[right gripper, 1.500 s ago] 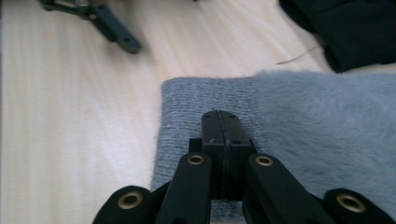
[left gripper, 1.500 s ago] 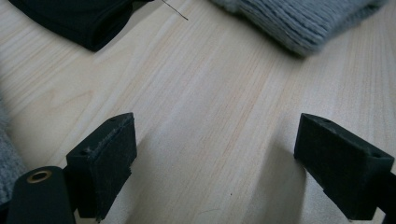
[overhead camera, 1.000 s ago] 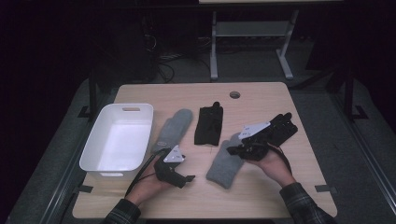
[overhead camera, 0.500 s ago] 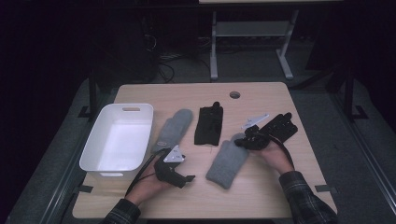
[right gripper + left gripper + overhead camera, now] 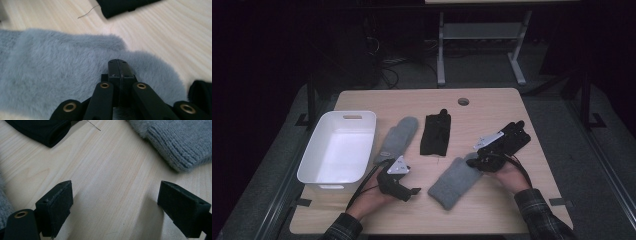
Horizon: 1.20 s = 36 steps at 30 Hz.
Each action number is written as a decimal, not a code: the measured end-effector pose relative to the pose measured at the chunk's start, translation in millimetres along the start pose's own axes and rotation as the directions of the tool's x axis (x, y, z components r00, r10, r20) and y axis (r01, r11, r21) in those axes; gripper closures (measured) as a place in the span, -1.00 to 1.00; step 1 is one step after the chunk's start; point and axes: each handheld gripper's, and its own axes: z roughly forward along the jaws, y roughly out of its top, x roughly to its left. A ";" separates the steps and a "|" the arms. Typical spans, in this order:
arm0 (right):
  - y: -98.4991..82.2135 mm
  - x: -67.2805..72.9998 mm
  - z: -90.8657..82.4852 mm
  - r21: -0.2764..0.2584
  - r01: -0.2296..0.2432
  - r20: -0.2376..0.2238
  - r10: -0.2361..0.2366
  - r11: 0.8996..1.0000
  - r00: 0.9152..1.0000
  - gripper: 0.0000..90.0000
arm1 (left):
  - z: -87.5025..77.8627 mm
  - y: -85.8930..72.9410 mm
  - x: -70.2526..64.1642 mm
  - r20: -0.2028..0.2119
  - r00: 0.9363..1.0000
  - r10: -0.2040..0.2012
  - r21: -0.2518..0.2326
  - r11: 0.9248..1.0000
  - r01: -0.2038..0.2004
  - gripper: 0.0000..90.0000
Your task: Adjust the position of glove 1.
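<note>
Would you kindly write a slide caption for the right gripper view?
Right gripper, jaws shut, poised over a fluffy grey mitten on the pale wooden table.

Wooden table point(image 5: 492, 102) bears white bin point(image 5: 337, 152), grey mittens point(image 5: 455, 182), black gloves point(image 5: 435, 134)

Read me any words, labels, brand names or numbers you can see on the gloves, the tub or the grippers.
None: no readable text on the white tub, the grey mittens, the black glove or either gripper.
</note>
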 end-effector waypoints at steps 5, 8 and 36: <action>-13.0 5.6 -10.9 0.005 -0.003 0.002 0.003 1.000 1.000 1.00 | 0.1 0.0 0.0 -0.001 1.000 0.000 -0.001 1.000 0.000 -0.73; -21.6 9.2 -17.0 0.004 -0.012 -0.001 0.012 1.000 1.000 1.00 | -0.1 0.1 -0.1 -0.001 1.000 -0.001 0.000 1.000 0.001 -0.73; -110.1 -23.3 -80.0 -0.167 -0.174 0.231 0.210 0.970 0.950 -0.44 | -0.2 -0.3 0.0 0.000 1.000 0.000 0.003 1.000 0.000 -0.73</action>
